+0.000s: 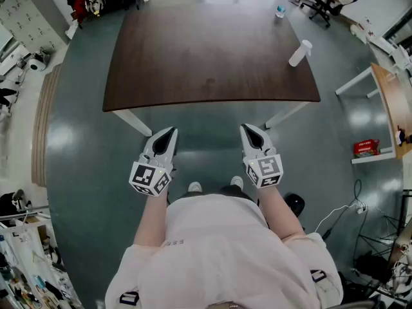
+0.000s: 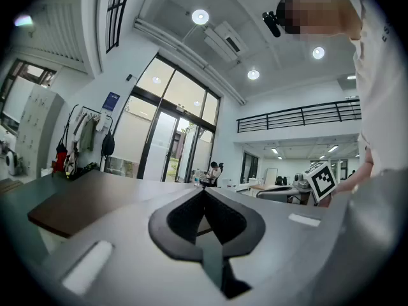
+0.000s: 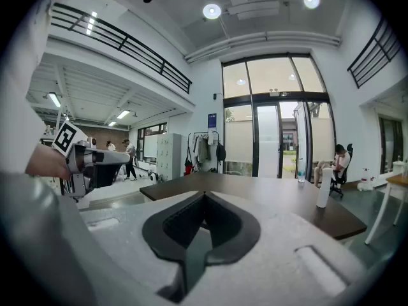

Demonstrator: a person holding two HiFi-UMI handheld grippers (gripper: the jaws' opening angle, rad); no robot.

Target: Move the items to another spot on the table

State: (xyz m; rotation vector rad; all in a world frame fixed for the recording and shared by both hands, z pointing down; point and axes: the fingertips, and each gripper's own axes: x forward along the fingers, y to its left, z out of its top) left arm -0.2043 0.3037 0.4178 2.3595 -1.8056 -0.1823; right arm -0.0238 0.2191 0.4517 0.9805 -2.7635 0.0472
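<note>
Short of the table (image 1: 193,69) I hold my left gripper (image 1: 167,132) and right gripper (image 1: 251,131) pressed together and empty, nothing yet in reach; the white bottle (image 1: 300,52) stands far off near its right edge.

Your surface (image 1: 206,50) lies open across its near edge, its middle and its whole left side; a hand could pass freely there. Only two things stand on it, both on the right: a white bottle (image 1: 300,53) upright near the right edge, and a water bottle (image 1: 280,9) at the far right corner. Your left gripper (image 1: 172,131) and right gripper (image 1: 246,128) hang short of the near edge, above the floor, with open air ahead; a side desk (image 1: 393,102) stands apart on the right.
</note>
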